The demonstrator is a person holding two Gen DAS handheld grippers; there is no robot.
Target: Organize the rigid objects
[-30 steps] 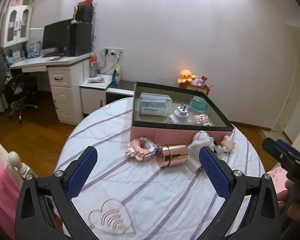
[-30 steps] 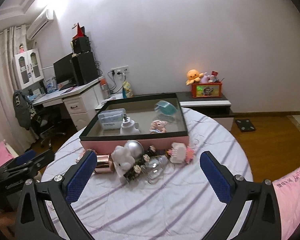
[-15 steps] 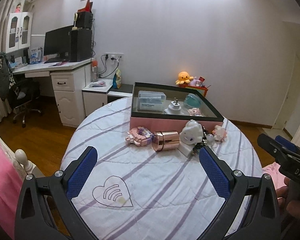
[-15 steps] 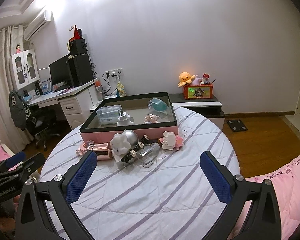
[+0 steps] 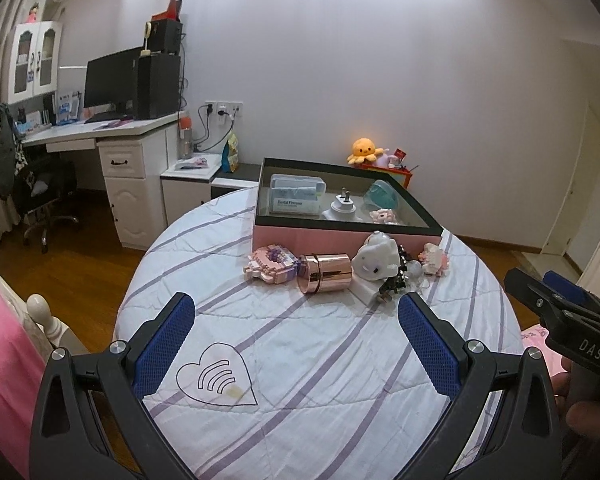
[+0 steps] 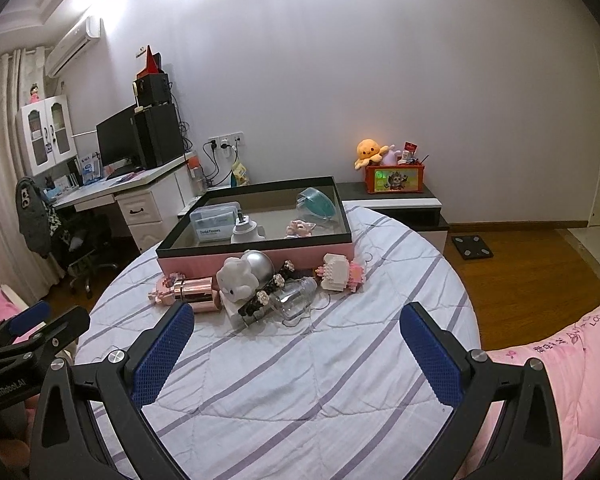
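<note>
A pink box with a black rim (image 5: 332, 236) (image 6: 260, 254) stands at the far side of a round striped table (image 5: 308, 344) (image 6: 300, 360). It holds a clear case, a white plug, a teal dish and a small pink figure. In front of it lie a pink brick toy (image 5: 270, 264), a rose-gold cylinder (image 5: 326, 273) (image 6: 198, 289), a white plush-shaped toy (image 5: 376, 260) (image 6: 238, 278), a clear bottle (image 6: 296, 298) and a second brick toy (image 6: 340, 274). My left gripper (image 5: 296, 344) and right gripper (image 6: 296, 350) are both open and empty, held back over the near table.
A heart-shaped mark (image 5: 216, 376) is on the cloth near my left gripper. A desk with a monitor (image 5: 112, 120) and a chair stand at the left. A low cabinet with an orange plush (image 6: 380, 160) is behind the table. Pink bedding (image 6: 560, 360) lies at the right.
Both grippers have pulled back and risen from the table, so the box and the objects look smaller and farther. Both stay open and empty.
</note>
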